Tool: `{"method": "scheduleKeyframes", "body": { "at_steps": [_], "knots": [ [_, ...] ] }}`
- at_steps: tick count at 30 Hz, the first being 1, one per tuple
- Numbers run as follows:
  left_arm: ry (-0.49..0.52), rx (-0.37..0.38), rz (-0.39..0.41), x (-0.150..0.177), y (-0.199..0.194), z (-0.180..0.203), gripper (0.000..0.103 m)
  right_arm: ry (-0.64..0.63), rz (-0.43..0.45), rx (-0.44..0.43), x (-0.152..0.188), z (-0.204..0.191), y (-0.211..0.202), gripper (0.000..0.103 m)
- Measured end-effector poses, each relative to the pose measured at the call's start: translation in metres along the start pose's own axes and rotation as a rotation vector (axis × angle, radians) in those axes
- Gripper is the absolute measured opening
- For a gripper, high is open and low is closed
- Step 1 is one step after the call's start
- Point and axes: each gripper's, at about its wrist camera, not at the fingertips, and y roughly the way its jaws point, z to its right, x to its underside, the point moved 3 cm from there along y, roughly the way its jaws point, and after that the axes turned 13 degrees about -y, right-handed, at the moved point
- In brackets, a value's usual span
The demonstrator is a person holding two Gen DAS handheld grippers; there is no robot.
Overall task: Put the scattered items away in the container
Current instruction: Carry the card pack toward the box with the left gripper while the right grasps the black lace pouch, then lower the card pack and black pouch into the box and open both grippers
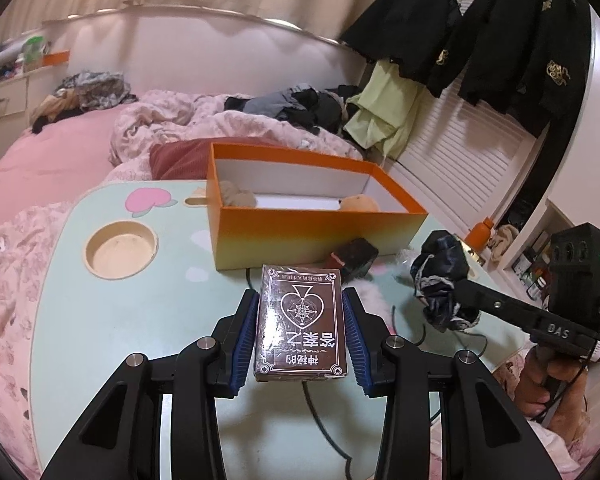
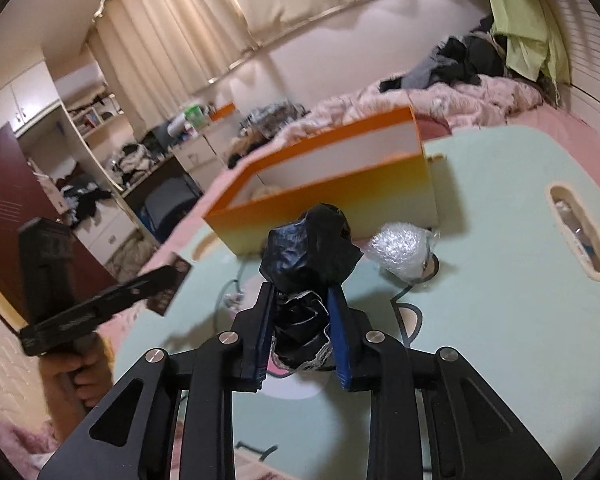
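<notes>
A home bedroom: unmade pink bed (image 1: 60,160), hanging clothes (image 1: 500,48), curtains (image 2: 172,32).

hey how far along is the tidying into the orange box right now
Partly done. Two soft tan items already lie in the orange box. In hand: the left gripper is shut on a card deck box, and the right gripper is shut on a crumpled black cloth. Left on the table: a small dark box, a clear plastic wad and a cable.

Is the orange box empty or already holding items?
Holding items: inside the orange box, a beige crumpled piece and a yellowish soft item show above the rim.
</notes>
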Motion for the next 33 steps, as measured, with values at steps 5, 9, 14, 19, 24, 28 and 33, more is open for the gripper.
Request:
{"method": "scheduleKeyframes", "body": {
  "at_steps": [5, 9, 14, 19, 24, 28, 33],
  "knots": [
    [0.035, 0.010, 0.040, -0.016, -0.006, 0.014, 0.040, -0.026, 0.041, -0.018, -0.016, -0.008, -0.009, 0.027],
    [0.060, 0.007, 0.056, -0.041, -0.002, 0.028, 0.040, -0.057, 0.050, -0.003, -0.037, -0.007, -0.003, 0.027],
    [0.064, 0.004, 0.037, -0.071, 0.016, 0.043, 0.040, -0.078, 0.066, 0.043, -0.062, 0.001, 0.005, 0.027],
    [0.095, -0.021, 0.058, -0.102, 0.037, 0.055, 0.040, -0.080, 0.048, 0.076, -0.087, 0.013, 0.026, 0.027],
    [0.103, -0.079, 0.060, -0.120, 0.065, 0.060, 0.040, -0.102, -0.013, 0.124, -0.105, 0.021, 0.059, 0.027],
    [0.102, -0.152, -0.001, -0.112, 0.099, 0.045, 0.055, -0.101, -0.048, 0.139, -0.107, 0.028, 0.083, 0.031],
    [0.003, -0.134, 0.011, -0.104, 0.101, 0.016, 0.079, -0.098, -0.073, 0.230, -0.096, 0.034, 0.092, 0.053]
  ]
}}
